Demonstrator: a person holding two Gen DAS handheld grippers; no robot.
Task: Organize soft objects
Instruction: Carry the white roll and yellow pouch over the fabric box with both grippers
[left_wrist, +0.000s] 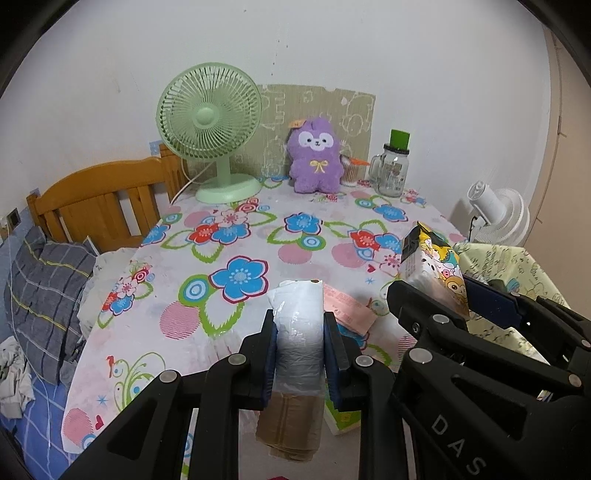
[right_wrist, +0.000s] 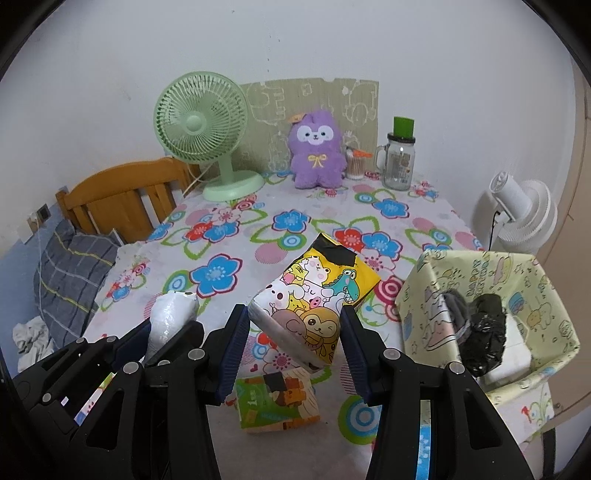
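Above the near tabletop (right_wrist: 258, 236), the left gripper (left_wrist: 300, 343) jaws clench a white roll (left_wrist: 297, 332) and the right gripper (right_wrist: 295, 343) jaws grasp a cartoon tissue pack (right_wrist: 314, 295), left of the paper bin (right_wrist: 546, 295), open cloth beyond.

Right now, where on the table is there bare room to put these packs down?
Bare cloth lies mid-table, between the green fan and plush at the back and the grippers in front. Crowded: the near edge around the green tissue pack, and the fabric bin.
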